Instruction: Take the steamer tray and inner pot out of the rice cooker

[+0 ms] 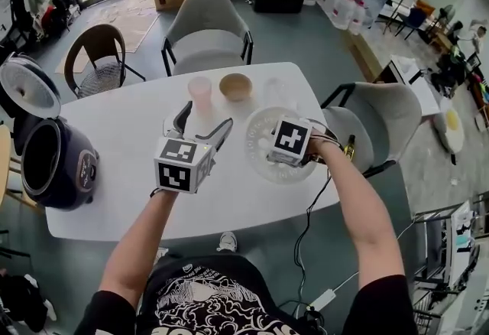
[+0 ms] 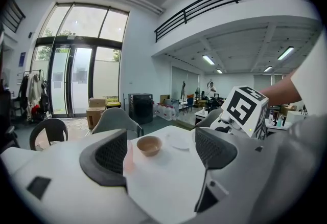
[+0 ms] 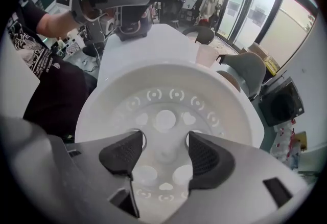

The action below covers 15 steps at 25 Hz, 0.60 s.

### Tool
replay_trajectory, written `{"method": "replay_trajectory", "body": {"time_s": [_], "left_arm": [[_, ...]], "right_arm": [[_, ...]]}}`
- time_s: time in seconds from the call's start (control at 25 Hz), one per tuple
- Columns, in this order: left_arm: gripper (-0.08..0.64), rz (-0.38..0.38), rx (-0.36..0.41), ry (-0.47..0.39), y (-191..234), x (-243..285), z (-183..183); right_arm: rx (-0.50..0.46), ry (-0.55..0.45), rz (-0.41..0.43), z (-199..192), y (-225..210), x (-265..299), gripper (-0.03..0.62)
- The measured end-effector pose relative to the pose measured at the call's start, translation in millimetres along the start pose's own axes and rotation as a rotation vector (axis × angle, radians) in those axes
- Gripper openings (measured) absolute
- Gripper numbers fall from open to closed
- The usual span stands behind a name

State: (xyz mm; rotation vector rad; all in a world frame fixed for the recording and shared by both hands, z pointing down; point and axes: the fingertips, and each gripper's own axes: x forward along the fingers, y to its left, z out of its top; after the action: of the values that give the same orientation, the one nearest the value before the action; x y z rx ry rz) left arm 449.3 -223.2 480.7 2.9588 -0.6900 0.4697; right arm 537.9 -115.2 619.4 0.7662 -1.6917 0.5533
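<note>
Forearms are reaching out below me over the table, one behind each gripper.

Risks, as I am judging them:
- **Cooker:** the cooker is sitting at the table's left edge with its lid up. I am reading the pot as not yet taken out, so a hard pull on it could be dragging the cooker off the edge.
- **Tray:** the tray appears to be lying on the table right of centre, well apart from the cooker. A jaw tip snagging one of its holes could be lifting or skidding it.
- **Cup and bowl:** the cup and bowl are standing just beyond the left gripper and could be getting knocked.

Pose:
- **Right gripper:** the right gripper is pointing steeply down into the tray's centre. Its jaws are standing apart, and I am seeing no pad pressing on the tray.
- **Left gripper:** the left gripper is pointing nearly level across the table, jaws apart and empty.
</note>
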Motion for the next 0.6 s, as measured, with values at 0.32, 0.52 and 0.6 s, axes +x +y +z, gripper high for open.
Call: {"method": "replay_trajectory", "body": {"time_s": [0.32,0.52,0.6], "left_arm": [[0.41,-0.025,0.012,0.086,-38.6,57.2,-22.3],[0.41,-0.021,0.007,0.112,-32.0,67.6,-40.7],[0.41,-0.014,-0.003,0.116,-26.9,68.7,-44.2]], "right_arm": [[0.031,0.107,-0.002,-76.5,-42.8,49.2,0.299],[0.015,0.13,0.001,-86.3,-57.3,78.4,0.299],[0.009,0.148,-0.005,-89.3,-58.9,83.9,0.299]]}}
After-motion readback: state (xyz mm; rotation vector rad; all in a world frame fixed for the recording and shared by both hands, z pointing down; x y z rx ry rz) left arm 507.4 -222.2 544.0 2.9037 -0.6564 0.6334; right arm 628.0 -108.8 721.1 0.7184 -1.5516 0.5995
